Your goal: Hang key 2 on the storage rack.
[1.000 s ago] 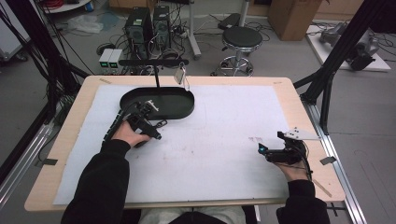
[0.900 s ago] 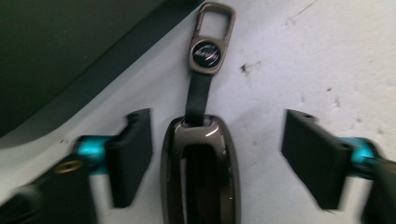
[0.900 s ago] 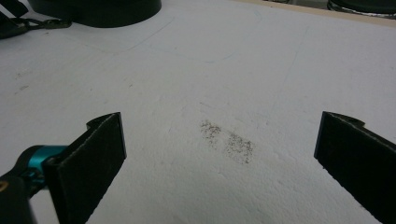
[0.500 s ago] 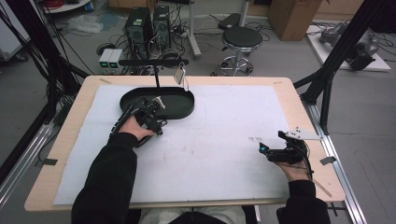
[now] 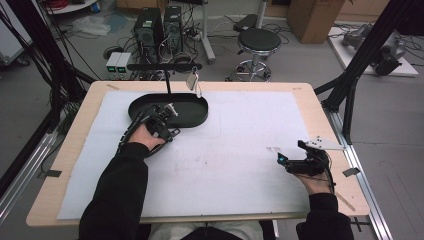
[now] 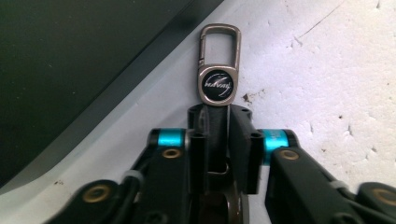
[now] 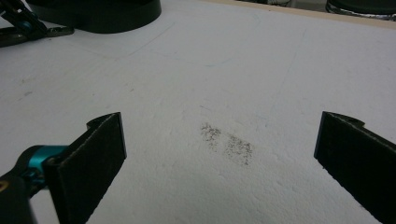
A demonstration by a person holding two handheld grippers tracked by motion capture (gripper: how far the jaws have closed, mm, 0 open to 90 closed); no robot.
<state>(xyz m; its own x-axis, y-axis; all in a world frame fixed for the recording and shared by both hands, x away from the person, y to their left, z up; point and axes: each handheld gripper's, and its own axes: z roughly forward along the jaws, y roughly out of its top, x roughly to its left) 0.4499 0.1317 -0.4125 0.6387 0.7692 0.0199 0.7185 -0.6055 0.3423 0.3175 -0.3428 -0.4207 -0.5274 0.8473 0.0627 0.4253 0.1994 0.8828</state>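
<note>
A grey metal key clip [image 6: 218, 70] with a round black badge lies on the white mat beside the black tray [image 6: 70, 56]. My left gripper [image 6: 218, 122] is shut on the dark strap behind the clip; its jaws have just been closing on that strap. In the high view the left gripper [image 5: 165, 116] sits at the near rim of the oval black tray [image 5: 195, 114]. My right gripper [image 5: 283, 160] rests near the table's right edge. Its jaws stand wide apart over bare mat, so the right gripper [image 7: 219, 144] is open and holds nothing.
A black stand with a cross bar [image 5: 165, 66] rises behind the tray, and a small tag [image 5: 192, 80] hangs from it. The white mat [image 5: 240, 135] covers most of the wooden table. A faint grey smudge [image 7: 226, 142] marks the mat before the right gripper.
My left hand has edged a little toward the tray. The right hand has kept still.
</note>
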